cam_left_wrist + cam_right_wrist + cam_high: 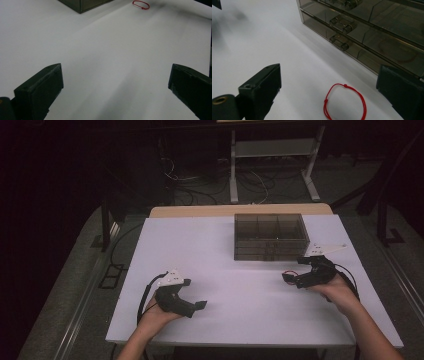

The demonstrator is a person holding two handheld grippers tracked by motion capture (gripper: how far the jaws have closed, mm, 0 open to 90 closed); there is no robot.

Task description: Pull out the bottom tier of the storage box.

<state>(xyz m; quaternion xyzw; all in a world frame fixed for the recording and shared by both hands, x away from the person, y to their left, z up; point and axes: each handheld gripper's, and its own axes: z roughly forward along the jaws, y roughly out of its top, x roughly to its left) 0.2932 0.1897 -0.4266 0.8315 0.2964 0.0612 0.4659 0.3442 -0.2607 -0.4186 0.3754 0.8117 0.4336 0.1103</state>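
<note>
Desk: white top, the largest thing in view, with a wooden strip along its far edge.

Drawer box: smoked clear plastic, at the far right-centre of the desk. The right gripper view shows stacked drawers with clear pulls and inner dividers. No label, brand or writing can be read on it.

Left gripper: held low over the near left of the desk, jaws spread wide apart, nothing between them. White desk lies between the jaws in the left gripper view.

Right gripper: near the box's front right corner, jaws also wide apart, holding nothing.

Cord loop: thin red string ring with small knots, flat on the desk, just in front of the box. It lies between the right gripper's jaws, touching neither.
</note>
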